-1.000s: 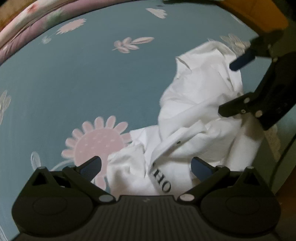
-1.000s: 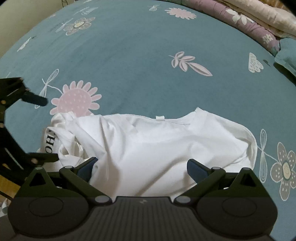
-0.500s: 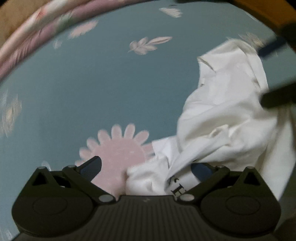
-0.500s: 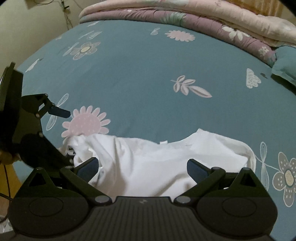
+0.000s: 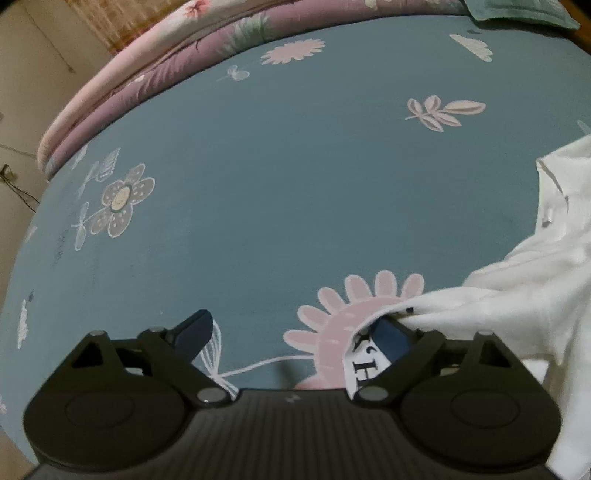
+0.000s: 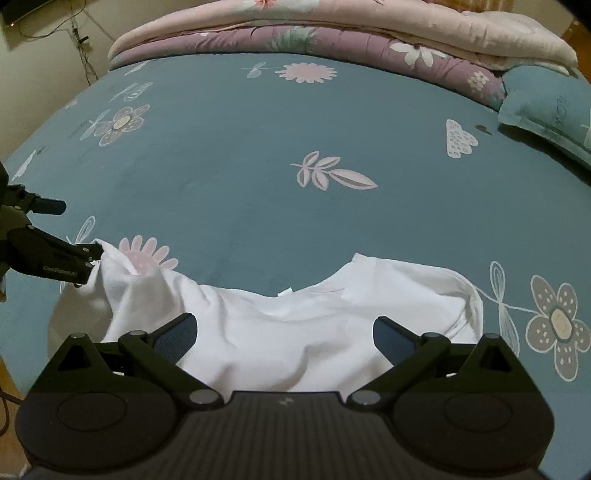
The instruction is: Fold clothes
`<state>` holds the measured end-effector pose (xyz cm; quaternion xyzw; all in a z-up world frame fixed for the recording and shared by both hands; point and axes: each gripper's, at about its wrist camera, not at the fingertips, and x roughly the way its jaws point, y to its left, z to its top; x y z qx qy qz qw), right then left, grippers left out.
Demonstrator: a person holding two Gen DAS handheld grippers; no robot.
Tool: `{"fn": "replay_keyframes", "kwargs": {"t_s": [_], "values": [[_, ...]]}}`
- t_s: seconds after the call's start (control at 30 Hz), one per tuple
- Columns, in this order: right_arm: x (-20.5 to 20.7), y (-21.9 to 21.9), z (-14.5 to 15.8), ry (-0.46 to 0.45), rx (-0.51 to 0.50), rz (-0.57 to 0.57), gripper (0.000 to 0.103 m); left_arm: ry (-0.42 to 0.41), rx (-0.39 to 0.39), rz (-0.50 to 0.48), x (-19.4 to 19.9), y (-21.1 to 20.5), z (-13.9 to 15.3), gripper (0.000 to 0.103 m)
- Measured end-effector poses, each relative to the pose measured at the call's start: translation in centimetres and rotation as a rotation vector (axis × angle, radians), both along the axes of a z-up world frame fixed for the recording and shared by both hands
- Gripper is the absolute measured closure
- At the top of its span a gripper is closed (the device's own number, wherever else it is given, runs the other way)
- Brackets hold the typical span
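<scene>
A white T-shirt [image 6: 295, 325] lies crumpled on the teal flowered bedsheet [image 6: 258, 155], collar tag facing the far side. My right gripper [image 6: 284, 336] hovers open just above the shirt's middle, with nothing between its fingers. In the right wrist view my left gripper [image 6: 81, 229] is at the far left, open, its lower finger [image 6: 79, 254] touching the shirt's raised left corner. In the left wrist view the T-shirt [image 5: 517, 314] fills the right side. A fold with black letters drapes over the right finger [image 5: 391, 338] of the open left gripper [image 5: 293, 334].
Folded pink and purple quilts [image 6: 332, 33] are stacked along the far edge of the bed. A teal pillow [image 6: 546, 110] lies at the far right. A wall with hanging cables [image 6: 79, 40] is beyond the left edge. A pink flower print [image 5: 347, 325] lies beside the shirt's corner.
My left gripper has swung left, away from the shirt's bulk, and one corner now rides on its right finger. The right gripper has pulled back, so more of the bed shows.
</scene>
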<state>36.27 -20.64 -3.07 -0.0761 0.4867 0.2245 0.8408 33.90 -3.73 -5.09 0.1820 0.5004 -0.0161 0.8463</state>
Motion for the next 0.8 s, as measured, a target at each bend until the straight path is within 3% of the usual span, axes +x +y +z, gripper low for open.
{"fn": "replay_keyframes", "kwargs": {"t_s": [0.3, 0.47, 0.63, 0.77, 0.8], "values": [[0.3, 0.4, -0.5, 0.016, -0.002, 0.012, 0.000, 0.128, -0.195, -0.084, -0.5, 0.4, -0.9, 0.020], [0.3, 0.6, -0.7, 0.024, -0.004, 0.022, 0.000, 0.171, -0.266, -0.109, 0.0, 1.3, -2.7, 0.022], [0.2, 0.8, -1.1, 0.042, -0.002, 0.021, 0.000, 0.210, -0.332, -0.131, 0.7, 2.2, -4.6, 0.017], [0.2, 0.6, -1.5, 0.053, -0.004, 0.010, 0.000, 0.242, -0.386, -0.149, 1.2, 2.9, -6.2, 0.001], [0.2, 0.5, -1.6, 0.056, -0.006, 0.006, 0.000, 0.240, -0.383, -0.163, 1.2, 2.9, -6.4, 0.001]]}}
